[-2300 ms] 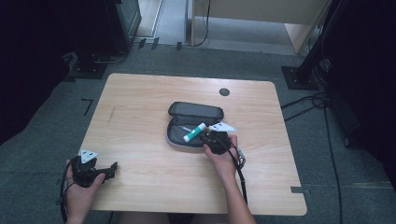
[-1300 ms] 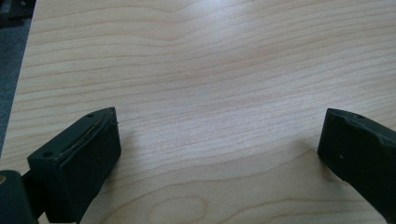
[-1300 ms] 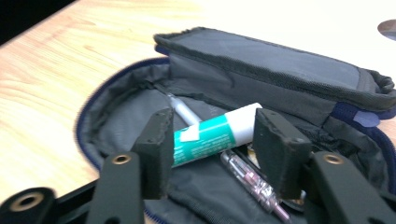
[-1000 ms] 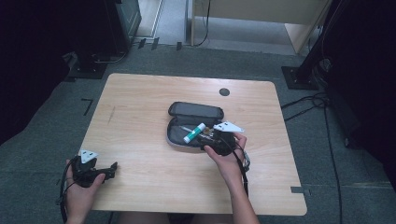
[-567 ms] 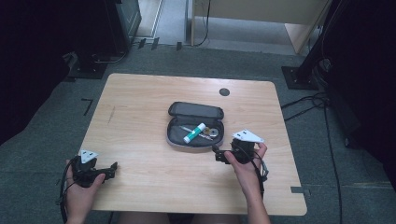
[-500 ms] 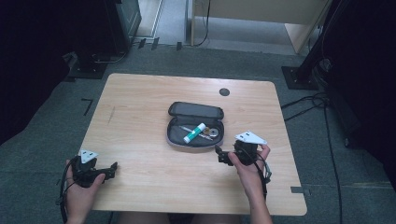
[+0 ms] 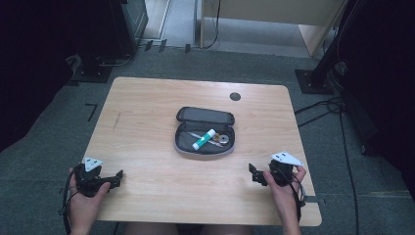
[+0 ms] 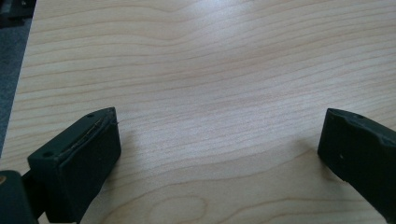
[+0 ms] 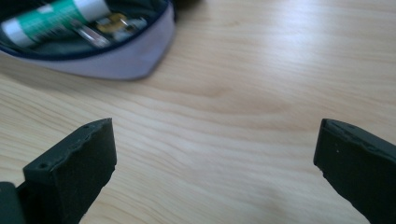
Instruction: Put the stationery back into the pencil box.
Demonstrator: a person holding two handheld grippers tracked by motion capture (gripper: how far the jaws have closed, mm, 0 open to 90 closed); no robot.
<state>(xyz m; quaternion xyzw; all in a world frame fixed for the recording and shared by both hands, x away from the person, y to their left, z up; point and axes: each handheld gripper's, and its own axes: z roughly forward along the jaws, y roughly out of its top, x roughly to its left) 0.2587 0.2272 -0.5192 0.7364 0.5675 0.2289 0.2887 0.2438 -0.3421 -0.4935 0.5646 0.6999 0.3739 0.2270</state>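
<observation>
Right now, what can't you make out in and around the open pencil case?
- Small round metal items beside the glue stick: too small in the high view, blurred in the right gripper view.
- Pencil case: cut off by the top edge in the right gripper view.
- Glue stick label: unreadable.

Soft overhead light falls evenly on the pale table [image 7: 147,122], surroundings dark, close-ups slightly blurred near their edges.

Bare wood is seen around the open grey zip pencil case [image 7: 204,139] at the light wooden table's [image 7: 147,112] middle.
</observation>
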